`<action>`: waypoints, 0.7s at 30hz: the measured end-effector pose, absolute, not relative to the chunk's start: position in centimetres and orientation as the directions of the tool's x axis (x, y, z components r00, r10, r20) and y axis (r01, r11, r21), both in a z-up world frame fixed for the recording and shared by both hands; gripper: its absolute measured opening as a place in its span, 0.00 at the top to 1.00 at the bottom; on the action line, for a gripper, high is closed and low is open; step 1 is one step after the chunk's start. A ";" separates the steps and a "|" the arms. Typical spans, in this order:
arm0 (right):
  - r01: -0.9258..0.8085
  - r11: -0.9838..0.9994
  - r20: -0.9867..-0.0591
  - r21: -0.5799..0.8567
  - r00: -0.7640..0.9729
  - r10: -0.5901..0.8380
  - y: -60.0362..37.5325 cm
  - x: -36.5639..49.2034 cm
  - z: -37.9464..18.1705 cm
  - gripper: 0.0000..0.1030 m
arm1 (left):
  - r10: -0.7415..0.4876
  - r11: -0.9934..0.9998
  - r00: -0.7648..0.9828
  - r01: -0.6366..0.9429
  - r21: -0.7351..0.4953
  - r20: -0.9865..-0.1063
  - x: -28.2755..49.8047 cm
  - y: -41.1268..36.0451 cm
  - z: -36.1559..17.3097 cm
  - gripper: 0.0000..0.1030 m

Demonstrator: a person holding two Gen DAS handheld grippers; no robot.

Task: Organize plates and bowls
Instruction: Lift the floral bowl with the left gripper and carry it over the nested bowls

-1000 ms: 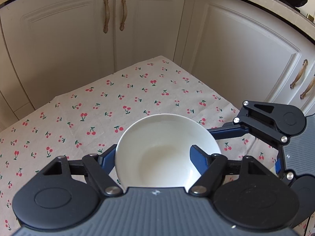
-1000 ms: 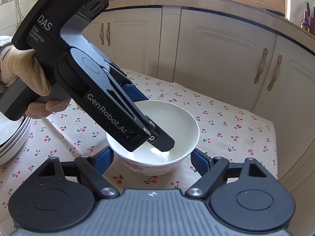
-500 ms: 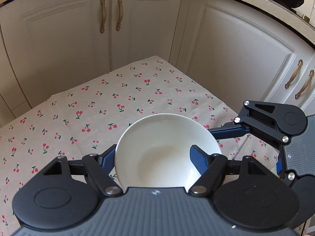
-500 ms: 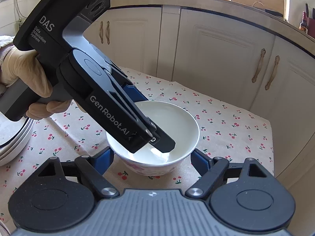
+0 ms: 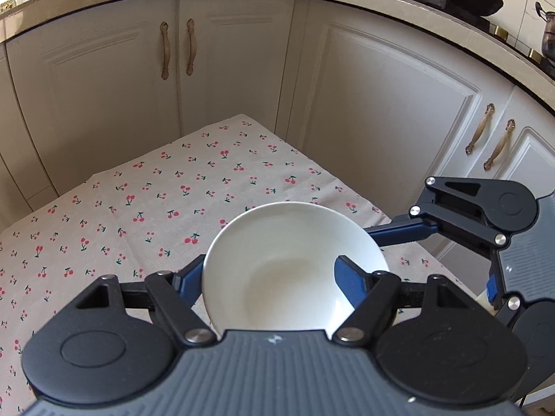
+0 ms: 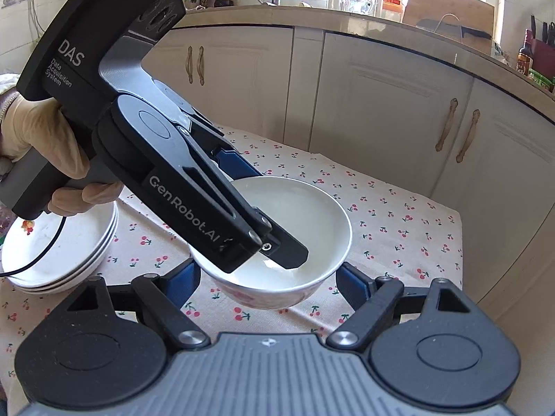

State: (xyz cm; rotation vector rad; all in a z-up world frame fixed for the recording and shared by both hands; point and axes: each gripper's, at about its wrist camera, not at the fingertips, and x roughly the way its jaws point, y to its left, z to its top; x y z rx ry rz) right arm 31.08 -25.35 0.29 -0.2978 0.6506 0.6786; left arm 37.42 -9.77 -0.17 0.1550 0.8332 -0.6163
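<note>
Bowl [image 6: 291, 242], white with a cherry print low on its outer wall, is pinched at its rim by the left hand-held gripper [image 6: 263, 215]: one finger reaches down inside the bowl, the other lies outside the wall behind it. It looks lifted clear of the surface, though the gap beneath it is hard to make out. In the left wrist view the bowl [image 5: 295, 267] sits right at the gripper's mouth, its opening facing up.

The right hand-held gripper [image 6: 267, 280] is spread wide and holds nothing. Its two blue fingers stand either side of the bowl and just in front of it, not touching. So the bowl lies straight ahead of the right one but is already carried by the left.

A stack of plates [image 6: 59, 253] rests to the left, near the gloved hand [image 6: 45, 149] that grips the left tool. Judging by the task, the bowl's resting place matters next, and the left side is nearer the stack.

The surface [image 5: 173, 201] wears a cloth printed with cherries. Cream cupboard doors [image 5: 381, 114] wrap the corner behind, under a cluttered worktop.
</note>
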 end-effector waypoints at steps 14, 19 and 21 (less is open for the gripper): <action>-0.657 0.752 -0.631 -0.062 0.610 0.480 -25.7 22.8 3.1 0.14 | -0.456 0.812 0.531 0.576 -0.090 -0.714 29.1 -10.2 2.8 0.26; -0.659 0.749 -0.629 -0.063 0.609 0.483 -25.7 20.5 3.4 0.14 | -0.450 0.814 0.530 0.574 -0.086 -0.718 26.7 -10.3 3.1 0.26; -0.659 0.749 -0.629 -0.065 0.610 0.482 -25.7 19.7 3.4 0.14 | -0.450 0.814 0.530 0.574 -0.086 -0.718 26.1 -10.4 3.2 0.26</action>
